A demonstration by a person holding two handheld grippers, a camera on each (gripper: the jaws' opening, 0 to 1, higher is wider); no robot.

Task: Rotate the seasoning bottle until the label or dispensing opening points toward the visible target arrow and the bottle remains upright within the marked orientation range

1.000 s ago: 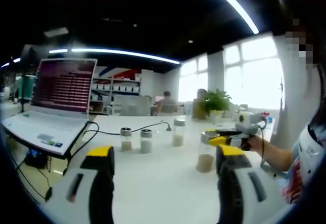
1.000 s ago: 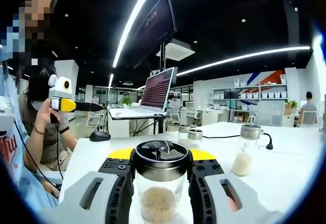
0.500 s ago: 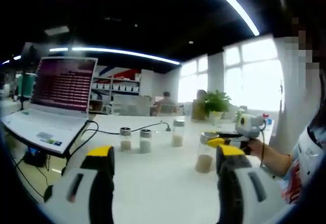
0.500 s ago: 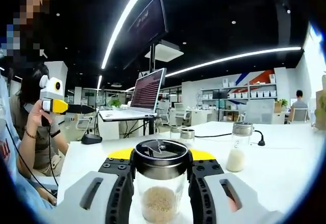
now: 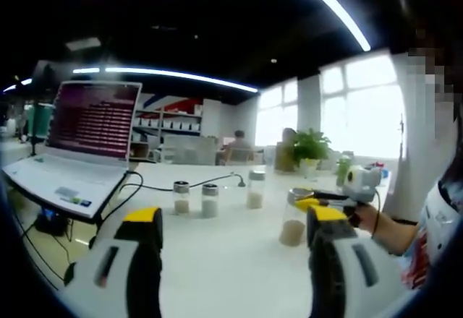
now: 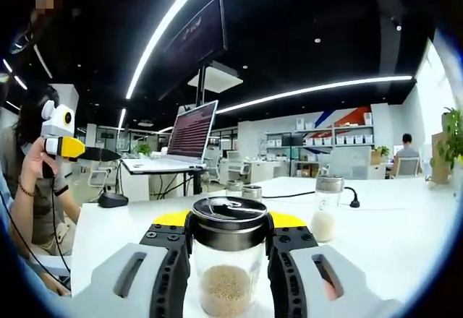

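Right tongs (image 6: 228,260) around seasoning bottle (image 6: 227,274), label apparently hidden.

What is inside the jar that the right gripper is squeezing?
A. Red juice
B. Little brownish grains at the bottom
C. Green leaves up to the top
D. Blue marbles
B. In the right gripper view the fingers press both sides of the clear seasoning bottle, and tan grains sit low in it.
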